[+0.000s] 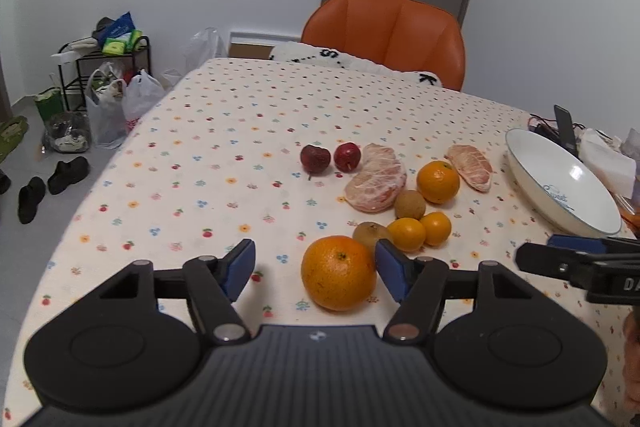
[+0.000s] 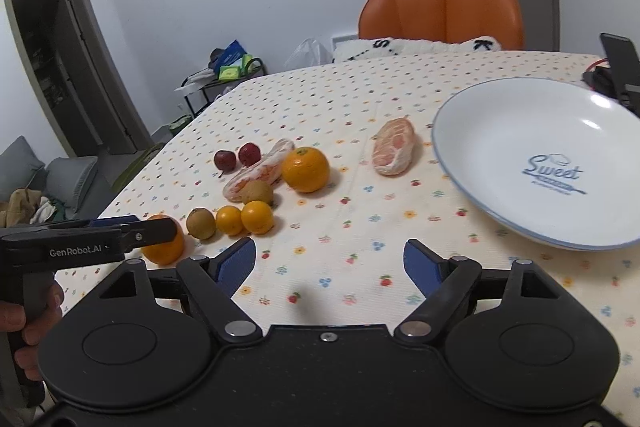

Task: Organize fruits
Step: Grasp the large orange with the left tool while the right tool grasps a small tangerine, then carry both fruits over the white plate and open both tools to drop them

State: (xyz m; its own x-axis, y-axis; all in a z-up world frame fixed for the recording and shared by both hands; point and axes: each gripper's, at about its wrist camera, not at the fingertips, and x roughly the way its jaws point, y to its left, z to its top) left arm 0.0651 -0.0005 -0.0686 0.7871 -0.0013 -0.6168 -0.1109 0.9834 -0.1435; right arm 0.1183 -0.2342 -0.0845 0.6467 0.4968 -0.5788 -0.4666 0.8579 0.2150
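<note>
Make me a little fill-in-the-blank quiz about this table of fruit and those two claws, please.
1. The white plate holds ____ pieces of fruit.
2. The left claw is open, with the big orange sitting ____ its two blue pads.
3. The right claw is open above bare ____.
4. The number of small dark red fruits side by side at the far end of the group is ____.

Missing words: no; between; tablecloth; two

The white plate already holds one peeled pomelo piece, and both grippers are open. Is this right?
Not quite. In the right wrist view the white plate holds nothing; the peeled pomelo piece lies on the tablecloth beside it. The left gripper and right gripper are indeed open.
</note>
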